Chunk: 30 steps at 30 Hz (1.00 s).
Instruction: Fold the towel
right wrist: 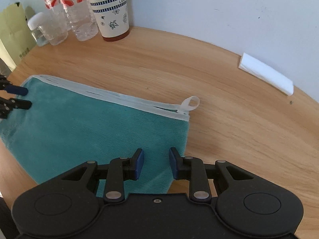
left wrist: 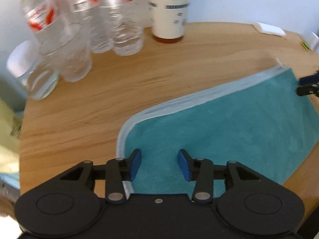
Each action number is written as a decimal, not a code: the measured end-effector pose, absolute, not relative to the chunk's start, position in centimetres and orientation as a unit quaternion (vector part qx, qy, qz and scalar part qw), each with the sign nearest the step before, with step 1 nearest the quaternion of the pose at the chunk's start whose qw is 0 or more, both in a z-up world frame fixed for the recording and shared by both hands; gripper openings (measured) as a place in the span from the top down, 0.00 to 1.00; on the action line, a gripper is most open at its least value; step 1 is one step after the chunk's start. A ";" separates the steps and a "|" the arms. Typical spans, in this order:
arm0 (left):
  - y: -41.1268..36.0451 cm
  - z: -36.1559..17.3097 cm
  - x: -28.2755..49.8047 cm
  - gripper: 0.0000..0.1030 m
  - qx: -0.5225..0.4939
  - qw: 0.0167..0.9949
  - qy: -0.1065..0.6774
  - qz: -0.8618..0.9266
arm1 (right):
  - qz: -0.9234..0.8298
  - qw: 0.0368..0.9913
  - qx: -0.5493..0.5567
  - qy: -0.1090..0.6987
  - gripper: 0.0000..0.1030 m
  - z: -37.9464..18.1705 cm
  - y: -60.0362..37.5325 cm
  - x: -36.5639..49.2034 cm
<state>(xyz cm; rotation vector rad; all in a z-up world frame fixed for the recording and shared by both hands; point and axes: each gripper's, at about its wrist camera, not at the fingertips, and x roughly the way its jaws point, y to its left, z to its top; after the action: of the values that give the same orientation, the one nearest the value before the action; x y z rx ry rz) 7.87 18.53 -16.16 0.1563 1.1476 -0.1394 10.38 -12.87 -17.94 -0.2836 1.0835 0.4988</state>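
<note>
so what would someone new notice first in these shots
The teal towel, white-trimmed and already folded over, lies flat on the wooden table. An open hand-held gripper hovers over each near corner. Clear water bottles and a floral cup stand at the back.

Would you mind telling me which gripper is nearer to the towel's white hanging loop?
Right. The right gripper is over the towel end bearing the hanging loop; the left gripper is over the opposite end.
</note>
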 end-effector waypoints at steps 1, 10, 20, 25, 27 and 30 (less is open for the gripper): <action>18.7 -15.9 7.7 0.58 0.064 0.835 0.544 -0.057 | 0.233 0.821 -0.135 0.503 0.70 -17.4 -12.7 10.3; 17.8 -14.7 4.5 0.46 0.023 0.830 0.554 -0.069 | 0.232 0.817 -0.077 0.523 0.68 -16.3 -12.4 8.0; 17.5 -17.0 2.7 0.41 0.038 0.822 0.564 -0.063 | 0.198 0.802 -0.095 0.556 0.65 -18.3 -12.1 5.4; 17.2 -17.0 2.9 0.34 0.047 0.823 0.565 -0.049 | 0.189 0.807 -0.093 0.552 0.64 -18.5 -12.0 5.4; 17.4 -16.6 3.1 0.34 0.032 0.817 0.574 -0.038 | 0.185 0.805 -0.089 0.557 0.64 -18.3 -12.1 5.6; 17.3 -14.6 2.9 0.30 0.040 0.813 0.581 0.009 | 0.158 0.809 -0.052 0.563 0.59 -17.1 -12.7 5.6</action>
<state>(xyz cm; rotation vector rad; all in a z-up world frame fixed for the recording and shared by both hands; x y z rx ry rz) 2.91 17.32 -14.64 0.0860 1.2415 0.0192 5.57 -12.68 -17.11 -0.1108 1.2046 0.3378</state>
